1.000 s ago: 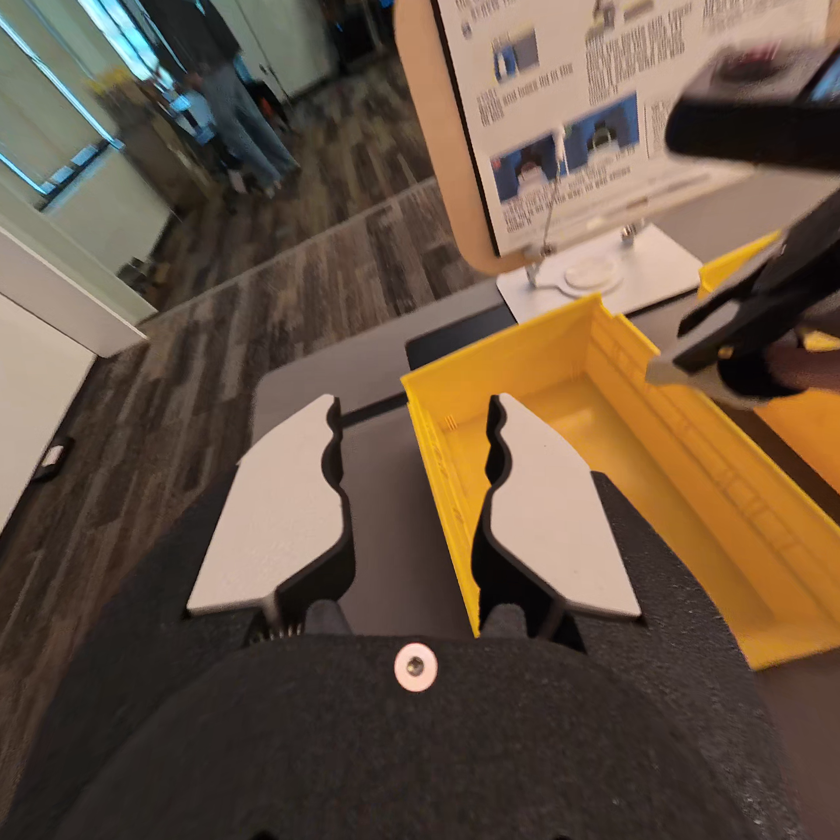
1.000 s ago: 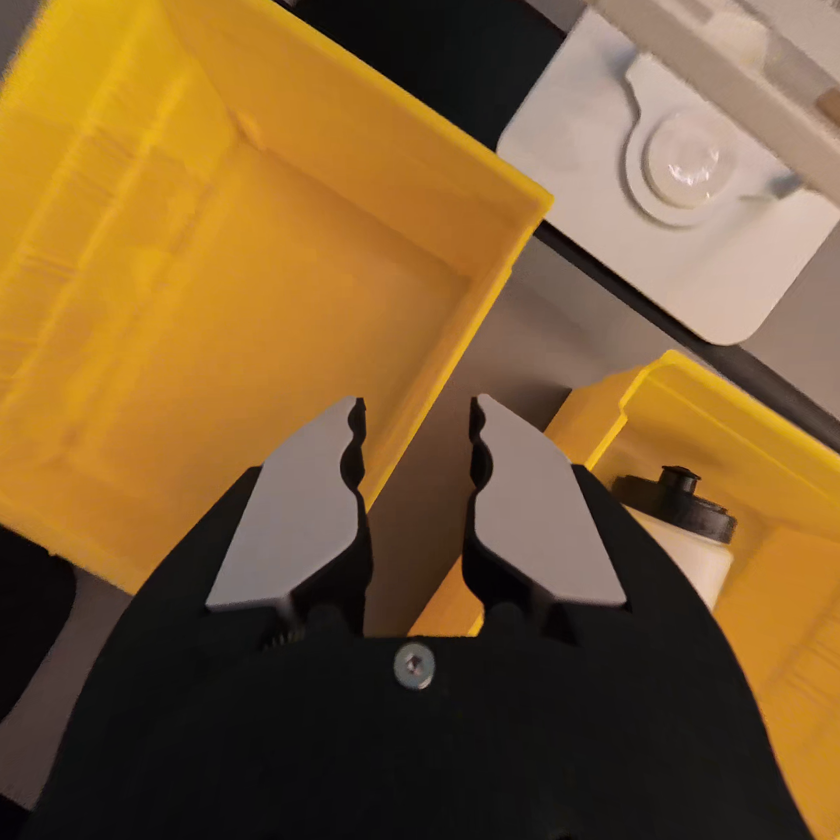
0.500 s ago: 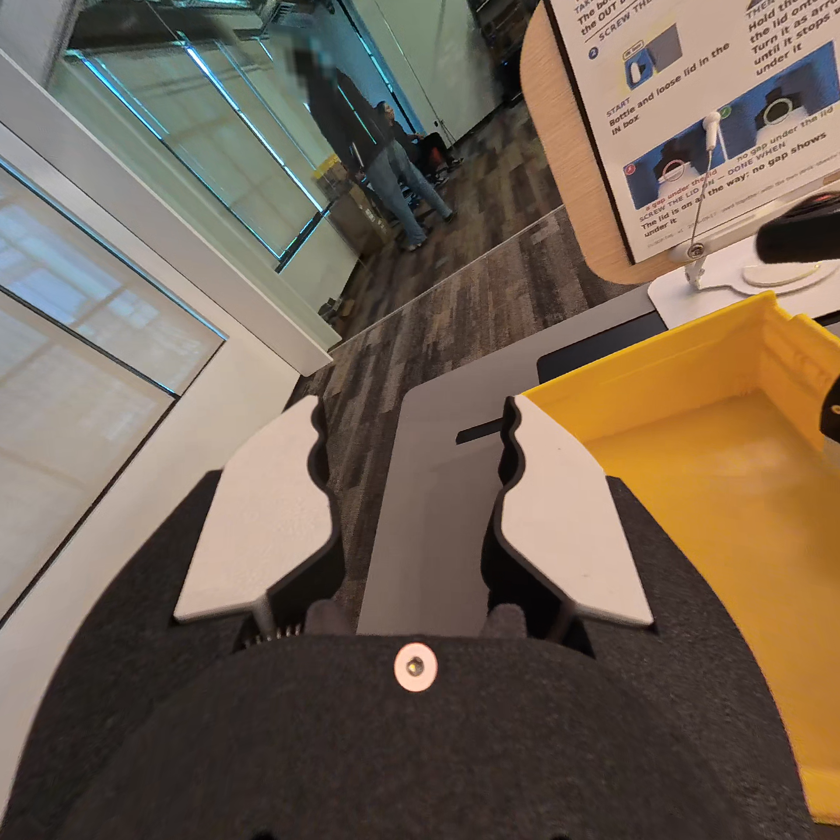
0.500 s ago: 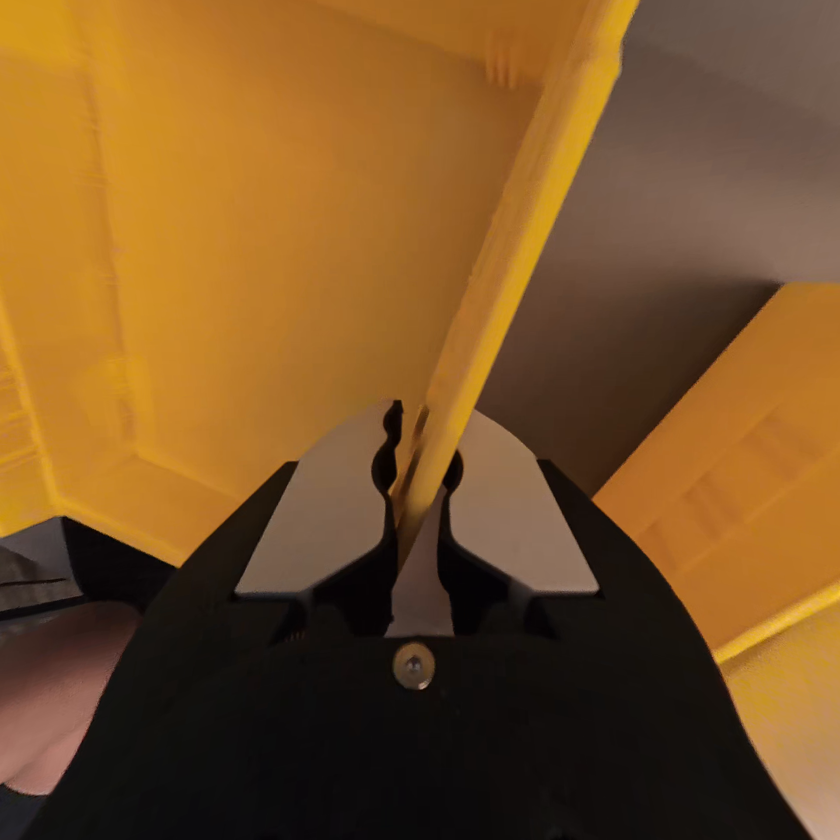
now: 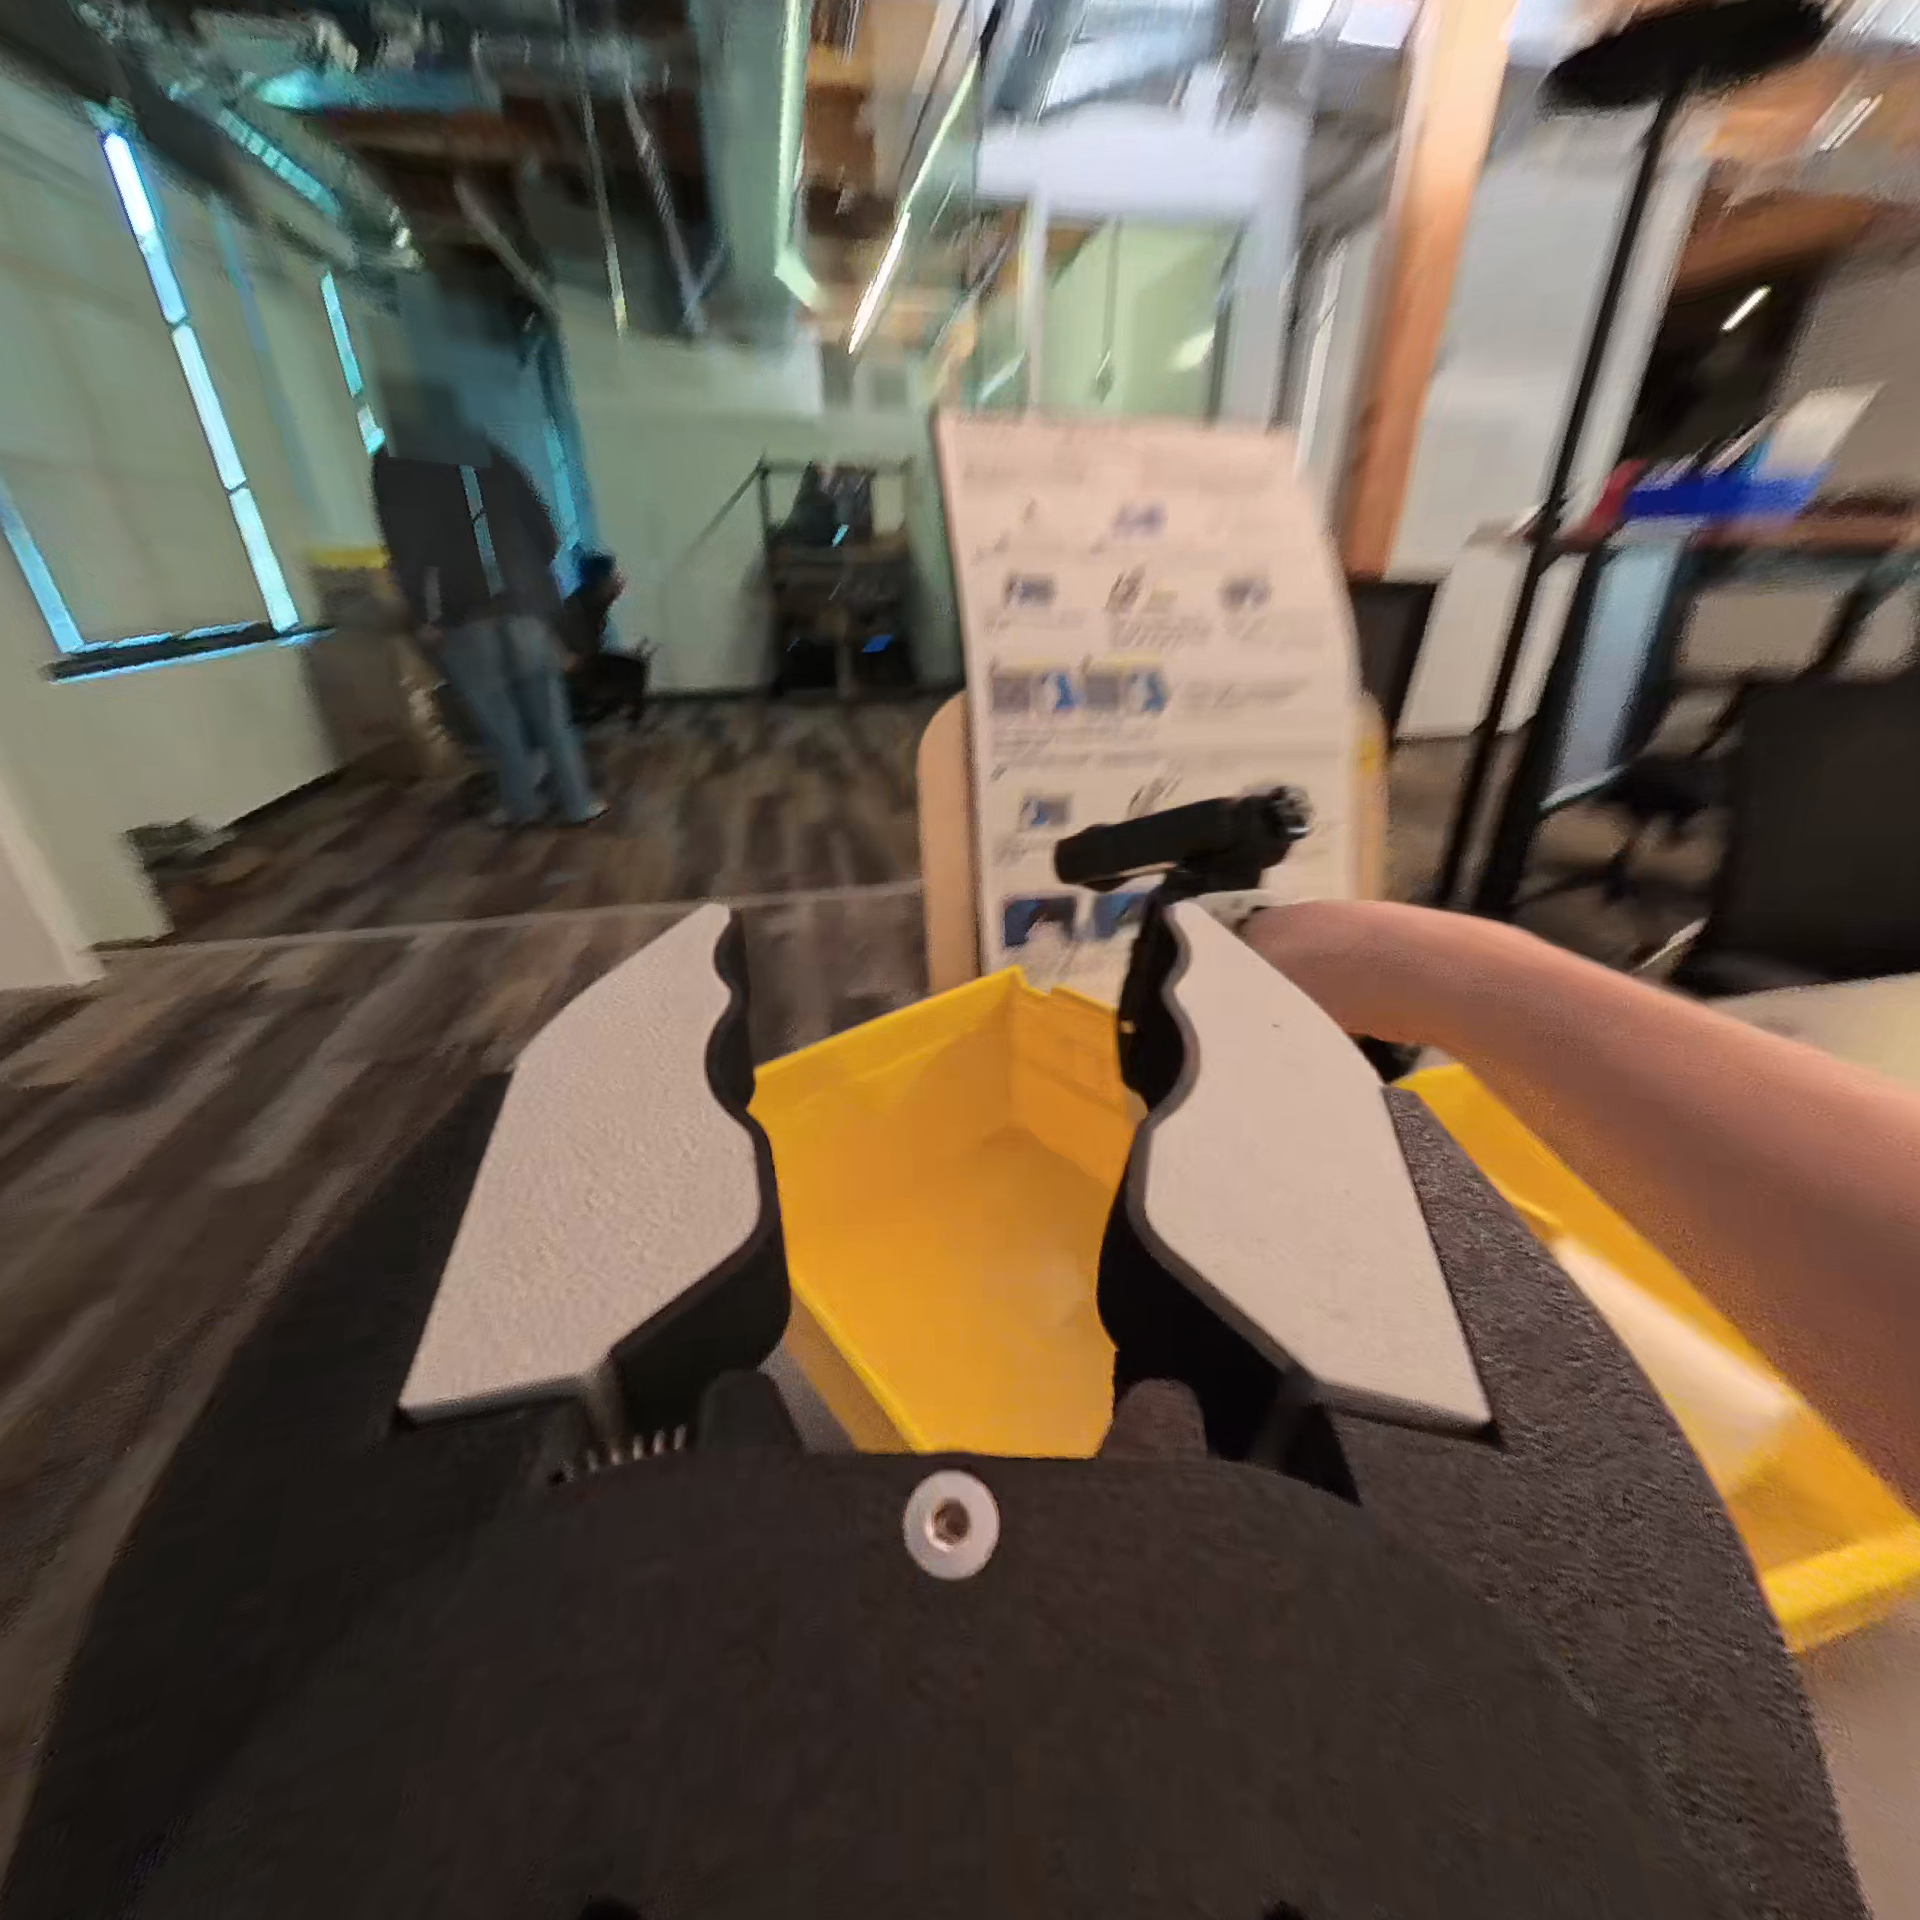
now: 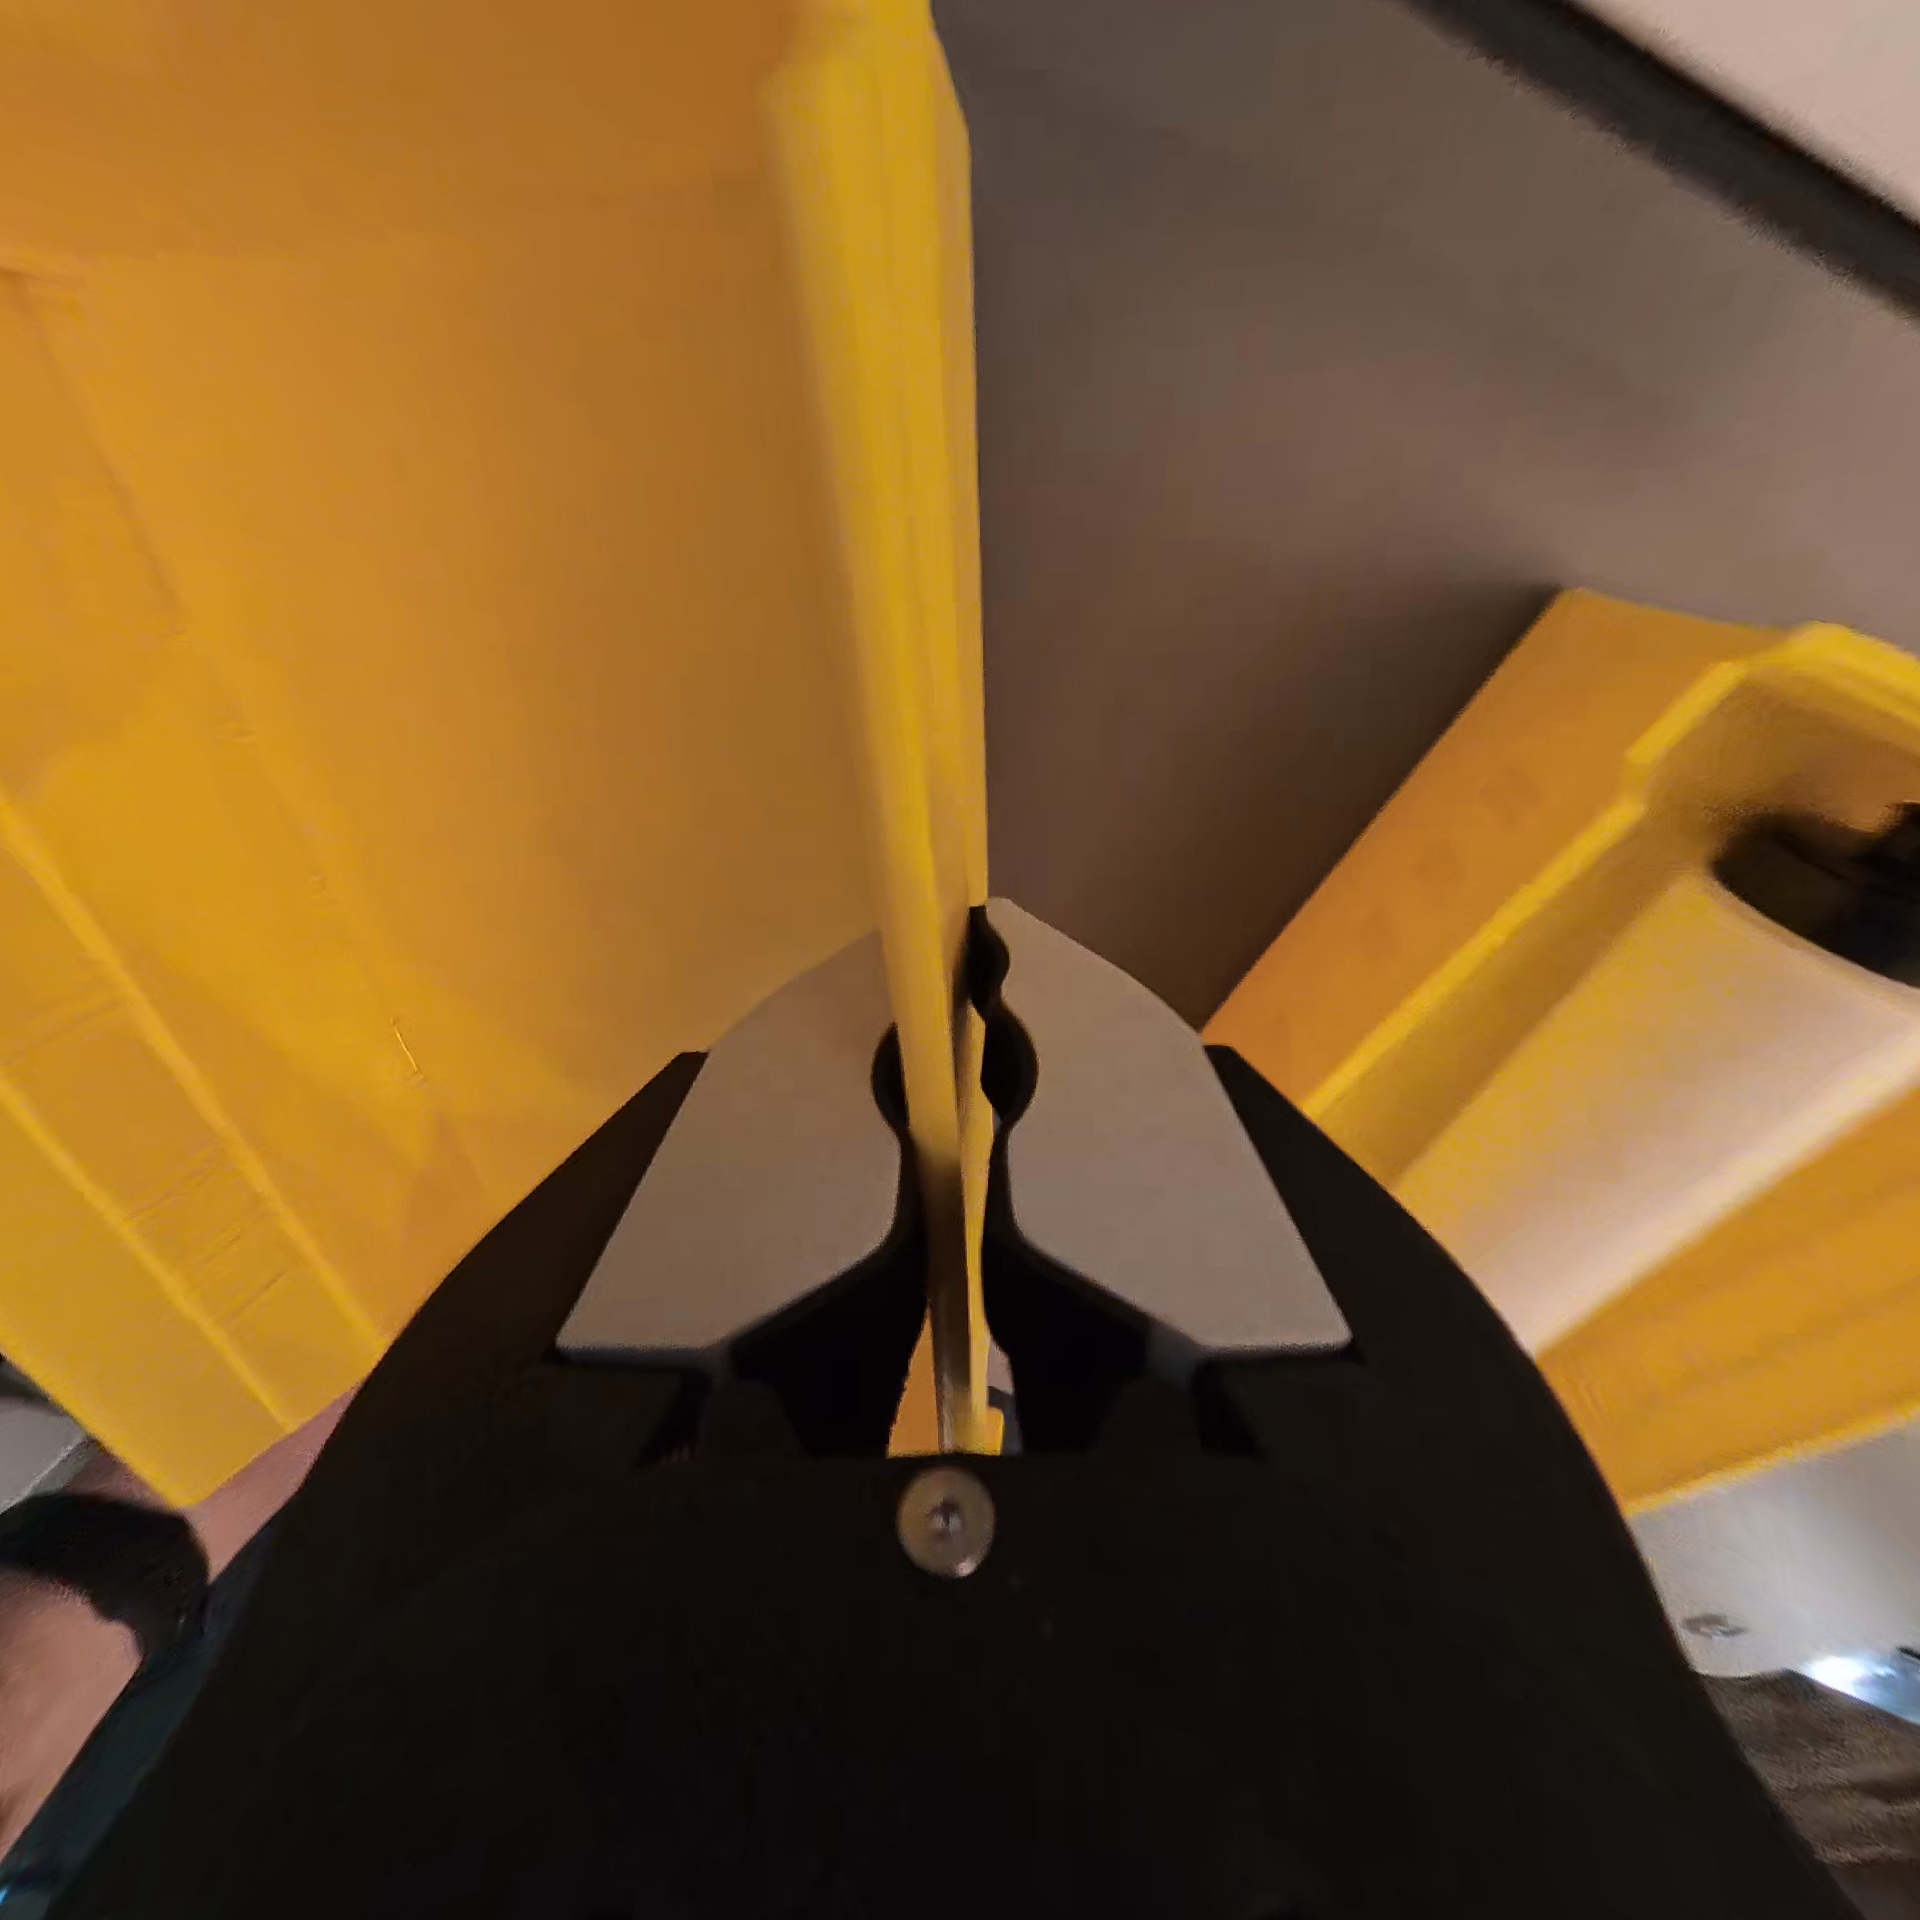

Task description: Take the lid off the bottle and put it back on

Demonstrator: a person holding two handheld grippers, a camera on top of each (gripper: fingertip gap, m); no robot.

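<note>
My right gripper [image 6: 951,925] is shut on the side wall of an empty yellow bin [image 6: 416,623]. A white bottle [image 6: 1662,1039] with a black lid [image 6: 1829,883] lies in a second yellow bin [image 6: 1455,883] to the right, apart from the gripper. My left gripper [image 5: 945,987] is open and empty, held above the near end of the empty yellow bin [image 5: 935,1195]. In the left wrist view, the right gripper's black body [image 5: 1174,842] shows past my right finger. The bottle does not show in that view.
A person's forearm [image 5: 1610,1091] reaches in from the right over the bins. A standing instruction board [image 5: 1143,675] is behind the bin on the grey table [image 6: 1299,416]. A person [image 5: 488,644] stands far off on the wood floor. A black lamp pole [image 5: 1579,468] stands at the right.
My right gripper came down and shut on the empty bin's wall, and still holds it. My left gripper swung up and right, and now faces the bin and the board, still open.
</note>
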